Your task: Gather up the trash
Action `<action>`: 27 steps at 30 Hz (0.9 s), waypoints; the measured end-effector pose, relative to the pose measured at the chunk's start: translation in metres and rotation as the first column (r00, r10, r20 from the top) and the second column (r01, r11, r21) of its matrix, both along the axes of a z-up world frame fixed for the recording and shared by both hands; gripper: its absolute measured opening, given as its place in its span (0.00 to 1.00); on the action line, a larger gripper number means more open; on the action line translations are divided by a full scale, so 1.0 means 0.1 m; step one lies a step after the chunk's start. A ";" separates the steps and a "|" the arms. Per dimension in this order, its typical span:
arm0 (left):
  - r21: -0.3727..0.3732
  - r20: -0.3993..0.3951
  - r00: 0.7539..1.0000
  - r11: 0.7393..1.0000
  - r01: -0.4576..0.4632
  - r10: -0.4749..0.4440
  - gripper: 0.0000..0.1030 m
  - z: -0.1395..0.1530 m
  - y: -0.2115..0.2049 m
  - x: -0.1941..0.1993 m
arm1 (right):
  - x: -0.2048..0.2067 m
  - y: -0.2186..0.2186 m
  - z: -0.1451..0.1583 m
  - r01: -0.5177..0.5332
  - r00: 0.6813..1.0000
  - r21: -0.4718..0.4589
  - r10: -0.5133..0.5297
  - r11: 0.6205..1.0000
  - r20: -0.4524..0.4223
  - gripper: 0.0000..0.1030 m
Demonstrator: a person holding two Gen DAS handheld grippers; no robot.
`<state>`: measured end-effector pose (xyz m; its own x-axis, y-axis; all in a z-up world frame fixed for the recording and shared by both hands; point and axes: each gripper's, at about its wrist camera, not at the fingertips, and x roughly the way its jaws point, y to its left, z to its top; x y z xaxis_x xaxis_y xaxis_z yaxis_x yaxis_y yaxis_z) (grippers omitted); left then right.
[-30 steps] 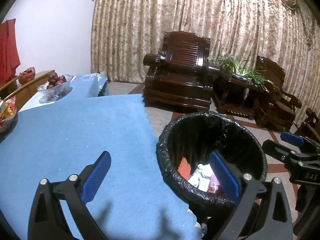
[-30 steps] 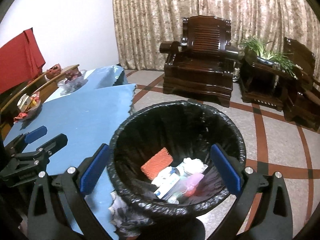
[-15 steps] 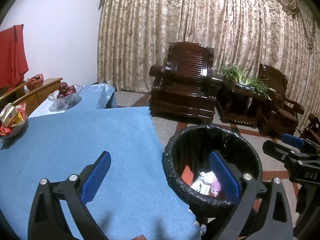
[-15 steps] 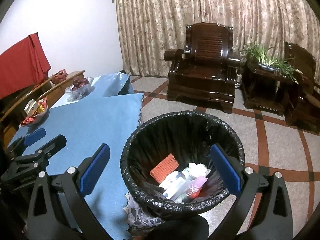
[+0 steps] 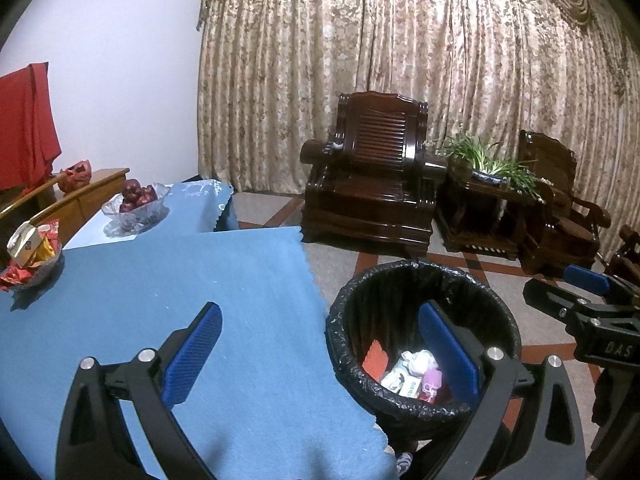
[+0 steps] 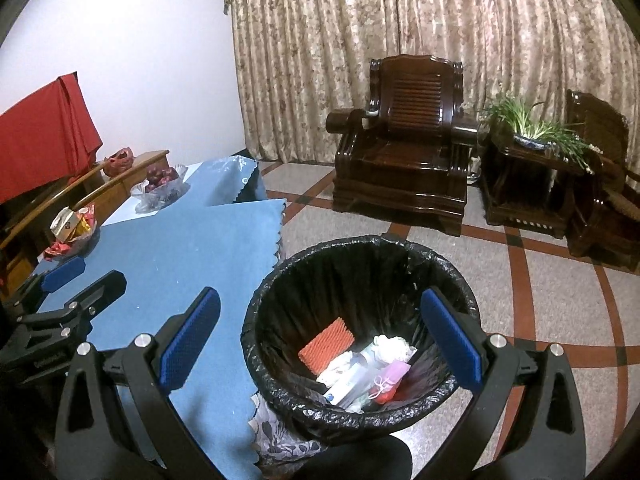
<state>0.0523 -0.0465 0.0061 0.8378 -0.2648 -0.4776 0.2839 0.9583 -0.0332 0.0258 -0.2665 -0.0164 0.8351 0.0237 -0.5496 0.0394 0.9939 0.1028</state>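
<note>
We are holding left gripper (image 5: 320,350) and right gripper (image 6: 320,338) wide apart, empty, above the bin (image 6: 400,416) beside the table (image 5: 180,280); trash (image 6: 360,368) is lying inside, so collection looks done.

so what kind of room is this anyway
Most likely a home living room: a carved dark wooden armchair stands before floor-length patterned curtains, and a glass bowl of red fruit sits on a blue-clothed table beside a lined trash bin.
</note>
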 end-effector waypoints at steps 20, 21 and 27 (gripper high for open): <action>0.006 -0.002 1.000 1.000 0.000 0.000 0.94 0.02 0.04 0.03 | 0.01 0.04 0.02 -0.005 1.000 -0.002 0.005 1.000 0.000 0.95; 0.007 -0.002 1.000 1.000 0.000 0.000 0.94 0.02 0.04 0.03 | 0.01 0.04 0.02 -0.005 1.000 -0.002 0.005 1.000 0.000 0.95; 0.005 -0.004 1.000 1.000 0.001 -0.001 0.94 0.02 0.03 0.03 | 0.01 0.04 0.02 -0.006 1.000 -0.001 0.006 1.000 -0.001 0.95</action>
